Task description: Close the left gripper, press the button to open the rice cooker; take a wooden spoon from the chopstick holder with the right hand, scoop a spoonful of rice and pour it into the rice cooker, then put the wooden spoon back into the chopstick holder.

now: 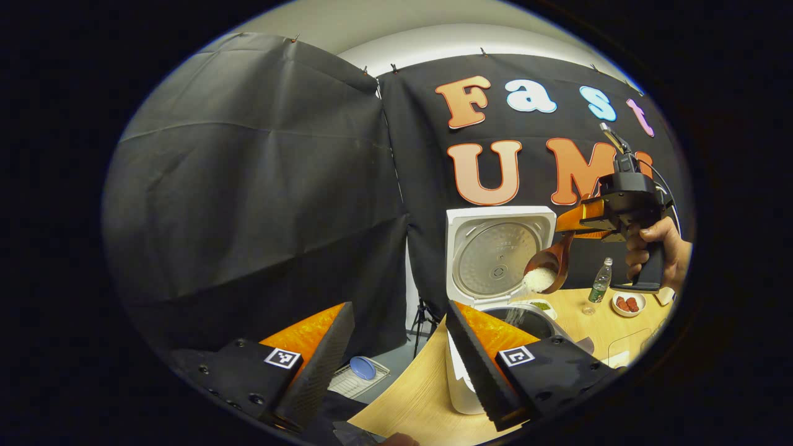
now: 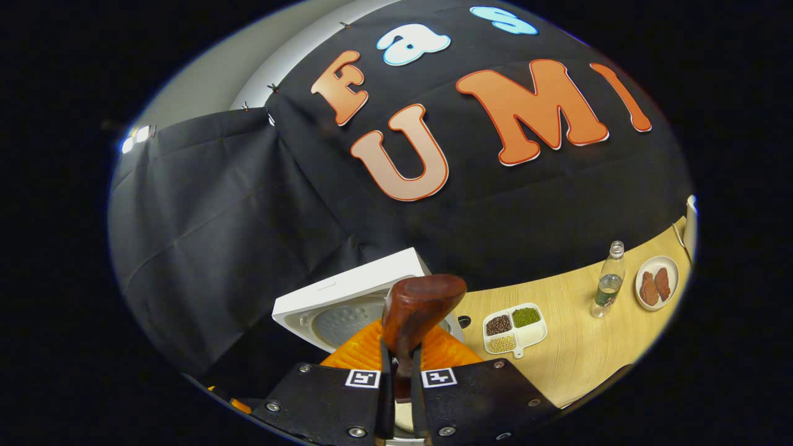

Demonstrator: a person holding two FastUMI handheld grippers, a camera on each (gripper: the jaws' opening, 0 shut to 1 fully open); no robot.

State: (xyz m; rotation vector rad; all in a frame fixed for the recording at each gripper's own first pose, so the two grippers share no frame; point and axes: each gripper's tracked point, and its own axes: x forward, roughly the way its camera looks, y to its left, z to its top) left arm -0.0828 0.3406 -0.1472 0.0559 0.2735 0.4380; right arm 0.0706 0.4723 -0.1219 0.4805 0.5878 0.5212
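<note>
Spoon [image 1: 548, 266]: above cooker [image 1: 495, 260], tipping rice [image 1: 538, 280]
Right gripper [image 2: 399, 371]: pinching spoon
Left gripper [image 1: 396, 365]: spread
Table [image 2: 576, 353]: bottle [image 2: 608, 280] beside plate [image 2: 657, 283]

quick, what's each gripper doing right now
Left gripper: open, holding nothing.
Right gripper: closed on the wooden spoon, tipping rice into the open rice cooker.

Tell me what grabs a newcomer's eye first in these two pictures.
First, the wooden spoon, heaped with white rice, tilted over the open rice cooker at the back of the table, grains falling into the pot. The right tongs, held by a hand, are clamped on its handle. Nearer, the left tongs hang open above the table's edge.
</note>
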